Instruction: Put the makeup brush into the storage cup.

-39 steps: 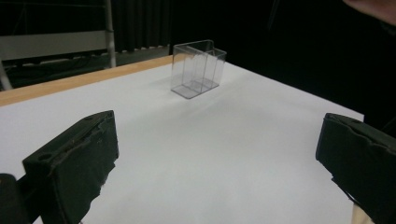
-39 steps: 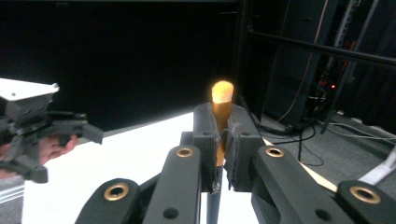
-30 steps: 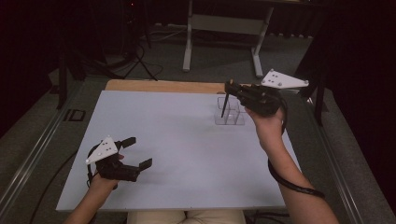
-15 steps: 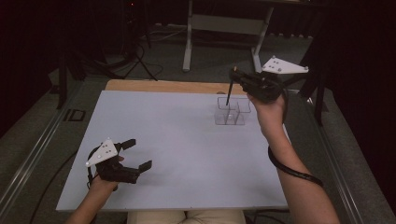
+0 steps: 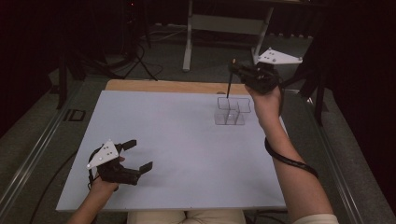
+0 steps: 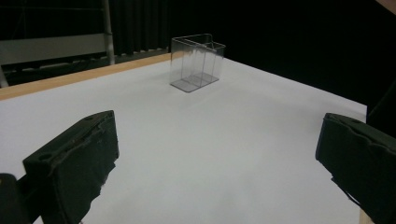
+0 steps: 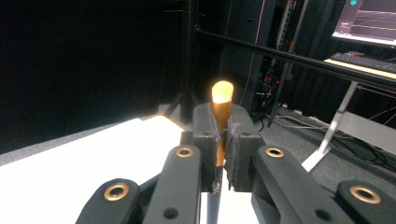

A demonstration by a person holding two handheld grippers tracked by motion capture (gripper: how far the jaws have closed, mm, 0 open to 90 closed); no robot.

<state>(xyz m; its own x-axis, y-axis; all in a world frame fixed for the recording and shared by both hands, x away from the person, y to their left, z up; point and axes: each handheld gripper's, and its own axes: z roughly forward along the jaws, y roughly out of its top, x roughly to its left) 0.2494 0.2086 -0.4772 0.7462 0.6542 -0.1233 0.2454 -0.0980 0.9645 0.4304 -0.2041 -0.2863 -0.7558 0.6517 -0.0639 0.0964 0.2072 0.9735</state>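
Gripping a pencil (image 5: 229, 84), right claw (image 5: 235, 70) shows no label.

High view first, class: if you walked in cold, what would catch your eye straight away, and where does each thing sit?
The right gripper, raised above the table's far right, is shut on a thin dark stick with an orange tip that hangs down over a clear plastic compartment box. That box stands alone on the white table. At the near left, the left gripper rests low with its jaws wide open and nothing between them.
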